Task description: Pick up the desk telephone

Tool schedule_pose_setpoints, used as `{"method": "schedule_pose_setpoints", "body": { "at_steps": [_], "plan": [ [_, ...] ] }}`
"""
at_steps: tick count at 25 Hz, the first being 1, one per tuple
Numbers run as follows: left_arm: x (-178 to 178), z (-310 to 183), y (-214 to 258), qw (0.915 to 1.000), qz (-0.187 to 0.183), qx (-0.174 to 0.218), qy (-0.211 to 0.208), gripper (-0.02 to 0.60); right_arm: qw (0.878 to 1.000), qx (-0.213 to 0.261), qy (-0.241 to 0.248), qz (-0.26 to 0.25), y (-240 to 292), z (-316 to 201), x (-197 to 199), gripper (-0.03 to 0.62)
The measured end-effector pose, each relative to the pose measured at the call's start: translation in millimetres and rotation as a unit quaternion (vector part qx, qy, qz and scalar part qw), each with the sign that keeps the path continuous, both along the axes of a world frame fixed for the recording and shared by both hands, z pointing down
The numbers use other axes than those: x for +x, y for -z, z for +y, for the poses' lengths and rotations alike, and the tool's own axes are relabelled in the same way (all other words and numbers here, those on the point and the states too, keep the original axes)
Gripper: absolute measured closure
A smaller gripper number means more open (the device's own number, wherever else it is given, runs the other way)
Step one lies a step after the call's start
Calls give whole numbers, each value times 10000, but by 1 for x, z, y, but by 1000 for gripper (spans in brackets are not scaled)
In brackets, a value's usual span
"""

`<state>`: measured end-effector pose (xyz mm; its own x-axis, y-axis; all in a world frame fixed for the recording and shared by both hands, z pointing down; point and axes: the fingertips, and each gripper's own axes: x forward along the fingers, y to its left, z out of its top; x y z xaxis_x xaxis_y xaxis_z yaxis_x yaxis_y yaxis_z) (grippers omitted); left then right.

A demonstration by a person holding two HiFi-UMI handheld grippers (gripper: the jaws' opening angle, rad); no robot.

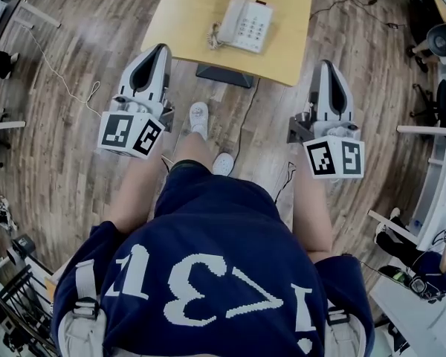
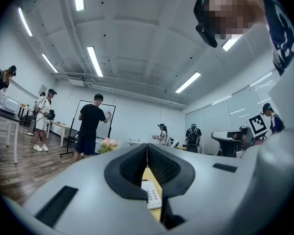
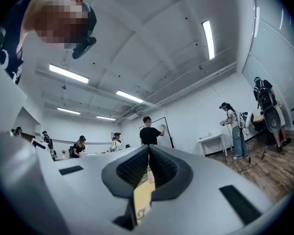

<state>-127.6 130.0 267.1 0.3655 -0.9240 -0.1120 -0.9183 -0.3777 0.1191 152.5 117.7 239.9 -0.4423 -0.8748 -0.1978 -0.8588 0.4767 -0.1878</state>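
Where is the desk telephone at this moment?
In the head view the desk telephone sits on the wooden table at top centre, ahead of and between the left gripper and right gripper, untouched by either.

A white desk telephone point(image 1: 245, 24) lies on the light wooden table point(image 1: 186, 17).

1. The counter point(image 1: 186, 21) runs off the head view's top edge, so I can't see its far side.
2. In the left gripper view, the left tongs point(image 2: 147, 147) cover most of the desk telephone point(image 2: 152, 196); only a narrow strip shows.
3. In the right gripper view, the right tongs point(image 3: 148, 148) hide the telephone's body; I get a blurred sliver of counter.
4. The print on the keys point(image 1: 254, 27) is too small for me to read.
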Motion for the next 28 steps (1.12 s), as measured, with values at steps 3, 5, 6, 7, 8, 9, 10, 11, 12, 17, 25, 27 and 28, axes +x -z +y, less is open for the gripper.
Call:
{"method": "schedule_pose_setpoints", "body": {
  "at_steps": [3,5,6,7,8,9,10,11,12,17,25,27,28],
  "plan": [
    [1,-31,-6,10000,30,-9,-94,565,10000,23,-54,22,-1,-24,0,566],
    [1,-57,-8,9998,65,-5,-171,565,9999,23,-113,51,-2,-44,-1,566],
    [1,-72,-8,9997,88,1,-217,565,9999,14,-142,76,-2,-56,-2,566],
    [1,-88,-7,9996,112,10,-270,565,9998,-1,-174,100,-3,-69,-2,566],
    [1,-105,-6,9994,135,24,-327,565,9997,-15,-210,118,-3,-84,-3,566],
    [1,-124,-5,9991,157,42,-384,565,9996,-27,-248,126,-3,-100,-5,566],
    [0,-142,-3,9988,181,61,-441,565,9995,-36,-278,128,-2,-117,-8,566],
    [-1,-161,-1,9985,200,79,-498,565,9995,-42,-293,136,-1,-134,-12,566],
    [-2,-179,1,9982,206,101,-558,565,9994,-38,-299,164,0,-150,-17,566],
    [1,-260,12,9947,147,230,-991,565,9984,42,-502,242,9,-219,-30,566],
    [2,-329,2,9917,215,121,-1265,565,9972,-230,-633,340,-7,-273,-32,566],
    [4,-336,1,9910,252,92,-1309,565,9966,-293,-690,334,-11,-280,-28,566],
    [5,-338,-1,9907,252,67,-1334,565,9965,-324,-700,312,-13,-283,-27,566]
  ]
}}
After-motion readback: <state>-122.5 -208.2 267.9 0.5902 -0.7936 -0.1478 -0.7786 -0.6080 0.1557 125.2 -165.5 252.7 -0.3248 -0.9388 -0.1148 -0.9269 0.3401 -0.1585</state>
